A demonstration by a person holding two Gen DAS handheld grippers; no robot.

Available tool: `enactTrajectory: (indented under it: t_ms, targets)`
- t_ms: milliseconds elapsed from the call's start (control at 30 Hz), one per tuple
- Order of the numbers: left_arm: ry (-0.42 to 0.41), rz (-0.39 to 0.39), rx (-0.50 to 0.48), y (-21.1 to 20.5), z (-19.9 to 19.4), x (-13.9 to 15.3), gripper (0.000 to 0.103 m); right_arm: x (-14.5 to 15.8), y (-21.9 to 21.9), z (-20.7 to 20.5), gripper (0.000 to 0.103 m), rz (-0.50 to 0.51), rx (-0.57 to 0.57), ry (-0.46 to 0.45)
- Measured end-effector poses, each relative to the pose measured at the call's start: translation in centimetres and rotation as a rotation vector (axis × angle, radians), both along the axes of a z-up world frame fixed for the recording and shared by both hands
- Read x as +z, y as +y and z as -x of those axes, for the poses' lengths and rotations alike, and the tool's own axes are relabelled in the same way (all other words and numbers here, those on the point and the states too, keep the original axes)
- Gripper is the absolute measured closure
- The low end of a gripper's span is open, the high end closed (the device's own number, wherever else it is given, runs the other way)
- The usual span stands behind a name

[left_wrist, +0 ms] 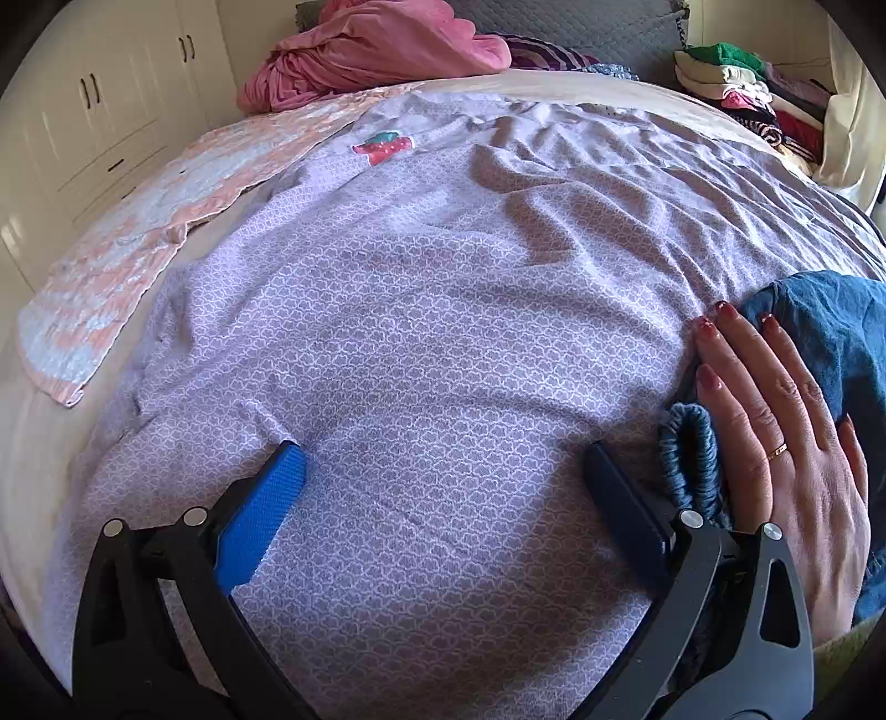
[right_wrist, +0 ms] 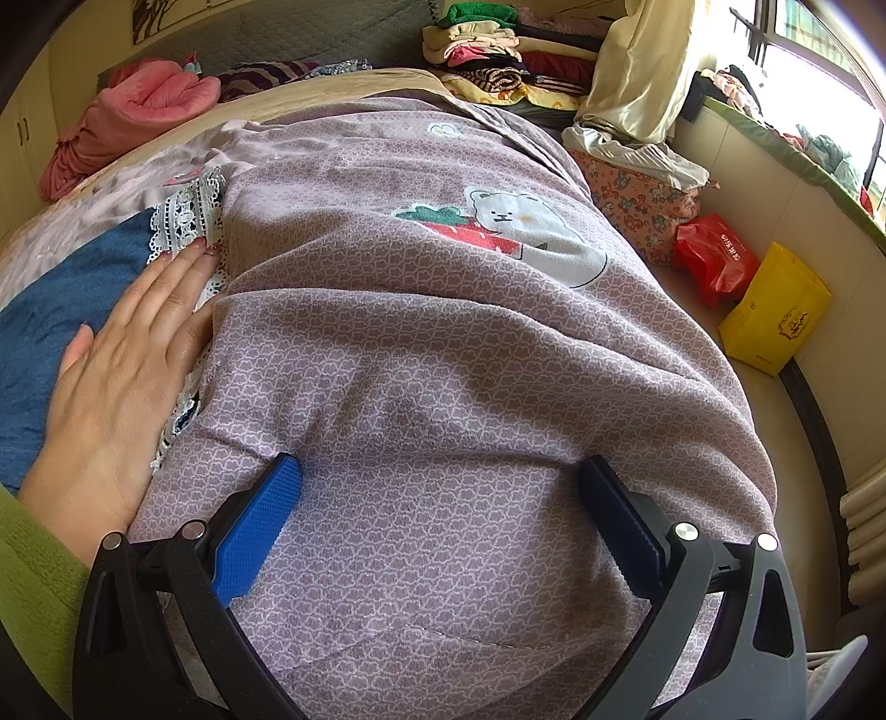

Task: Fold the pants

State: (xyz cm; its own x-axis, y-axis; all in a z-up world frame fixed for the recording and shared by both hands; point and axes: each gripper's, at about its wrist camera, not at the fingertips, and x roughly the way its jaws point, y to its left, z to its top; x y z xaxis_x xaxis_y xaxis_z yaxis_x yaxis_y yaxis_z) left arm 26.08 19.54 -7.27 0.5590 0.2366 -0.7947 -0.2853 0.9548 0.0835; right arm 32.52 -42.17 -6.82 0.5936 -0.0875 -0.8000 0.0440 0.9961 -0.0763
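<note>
Blue pants with a gathered elastic waistband lie on the bed at the right of the left wrist view; a bare hand presses flat on them. They show at the left of the right wrist view, with white lace trim at their far end and a hand on top. My left gripper is open and empty over the purple patterned cover, left of the pants. My right gripper is open and empty over the cover, right of the pants.
A pink and blue blanket lies at the left. Pink bundled cloth and a stack of folded clothes sit at the bed's far end. Beside the bed's right edge are a red bag and a yellow bag.
</note>
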Motion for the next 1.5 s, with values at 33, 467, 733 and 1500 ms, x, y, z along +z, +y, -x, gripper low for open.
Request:
enactTrajectory:
  t_ms: [33,467,733,1500]
  targets:
    - [0.001,-0.001,0.0,-0.02,0.01,-0.02,0.009,0.03,0.01,0.02,0.004,0.0,0.0,-0.001]
    - [0.002,-0.007,0.001,0.0,-0.01,-0.01,0.009,0.08,0.0,0.08,0.004,-0.001,0.0,-0.002]
    - [0.007,-0.023,0.004,-0.25,-0.06,-0.04,0.009,0.39,-0.22,0.25,0.004,-0.023,0.001,-0.008]
    - [0.008,-0.028,0.005,-0.48,-0.08,-0.07,0.009,0.41,-0.23,0.28,0.004,-0.03,0.002,-0.01]
